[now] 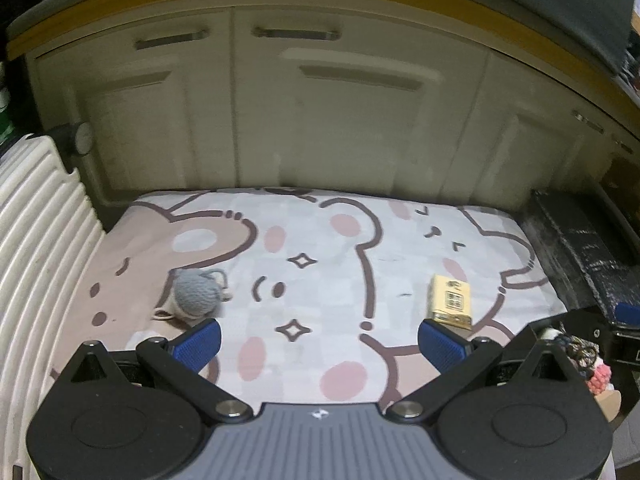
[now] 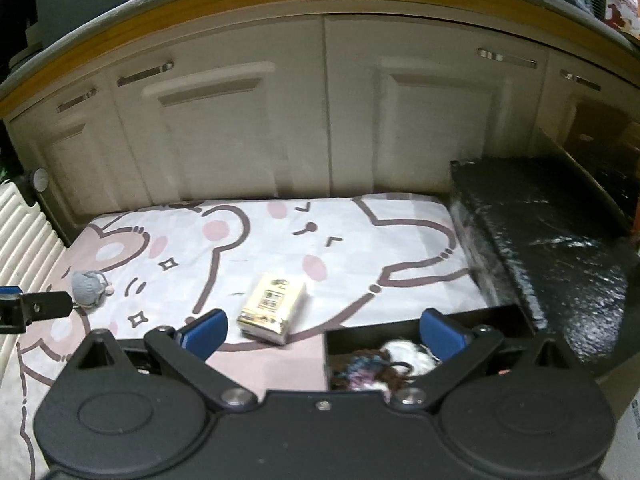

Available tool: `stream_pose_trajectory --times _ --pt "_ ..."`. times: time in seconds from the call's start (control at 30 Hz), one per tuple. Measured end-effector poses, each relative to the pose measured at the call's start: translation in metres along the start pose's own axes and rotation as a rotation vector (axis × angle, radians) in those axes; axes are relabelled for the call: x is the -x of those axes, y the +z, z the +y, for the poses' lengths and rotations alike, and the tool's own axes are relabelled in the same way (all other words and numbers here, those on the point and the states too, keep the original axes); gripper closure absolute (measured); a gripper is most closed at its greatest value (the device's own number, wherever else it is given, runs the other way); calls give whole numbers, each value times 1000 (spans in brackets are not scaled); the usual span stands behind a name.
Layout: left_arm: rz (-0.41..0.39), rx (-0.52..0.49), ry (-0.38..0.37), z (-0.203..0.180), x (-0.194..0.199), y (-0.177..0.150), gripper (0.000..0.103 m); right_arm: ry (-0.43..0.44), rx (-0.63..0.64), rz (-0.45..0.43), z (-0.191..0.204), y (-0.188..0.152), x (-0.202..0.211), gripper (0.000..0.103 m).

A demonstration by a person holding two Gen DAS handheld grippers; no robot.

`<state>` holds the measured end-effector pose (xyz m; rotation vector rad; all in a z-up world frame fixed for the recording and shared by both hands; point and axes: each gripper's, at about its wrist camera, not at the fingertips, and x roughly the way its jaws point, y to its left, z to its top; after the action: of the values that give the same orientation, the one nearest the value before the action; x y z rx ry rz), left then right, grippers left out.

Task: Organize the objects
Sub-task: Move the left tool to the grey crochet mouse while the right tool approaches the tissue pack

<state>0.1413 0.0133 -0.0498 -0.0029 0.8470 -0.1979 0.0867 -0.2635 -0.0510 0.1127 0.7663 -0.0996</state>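
A home, most likely a kitchen floor. Cream cabinet doors (image 2: 240, 128) with metal bar handles (image 2: 506, 58) run beneath a wood-edged countertop (image 2: 200, 8). A cartoon bear mat (image 1: 320, 264) covers the floor in front of them. A white ribbed radiator-like panel (image 1: 36, 248) stands at the left edge.

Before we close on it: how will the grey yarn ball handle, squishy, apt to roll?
The grey yarn ball looks wound from soft yarn, so it will likely compress in the gripper rather than slip. Its round shape suggests it may roll if nudged across the bear-print mat. The loose cord lying beside it could trail or snag.
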Motion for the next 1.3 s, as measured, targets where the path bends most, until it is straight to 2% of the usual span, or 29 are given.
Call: stream_pose_trajectory --times 0.47,0.8,0.97,1.3 --pt "-36 61 77 54 -14 1 0 -3 41 21 28 17 -25 0" --pt "-24 89 94 81 -38 21 0 8 40 63 38 43 -62 0" --pt "-14 72 113 87 -56 33 0 7 -4 103 35 46 -87 0" --pt "70 88 109 94 -108 40 0 -8 -126 210 25 36 -139 0"
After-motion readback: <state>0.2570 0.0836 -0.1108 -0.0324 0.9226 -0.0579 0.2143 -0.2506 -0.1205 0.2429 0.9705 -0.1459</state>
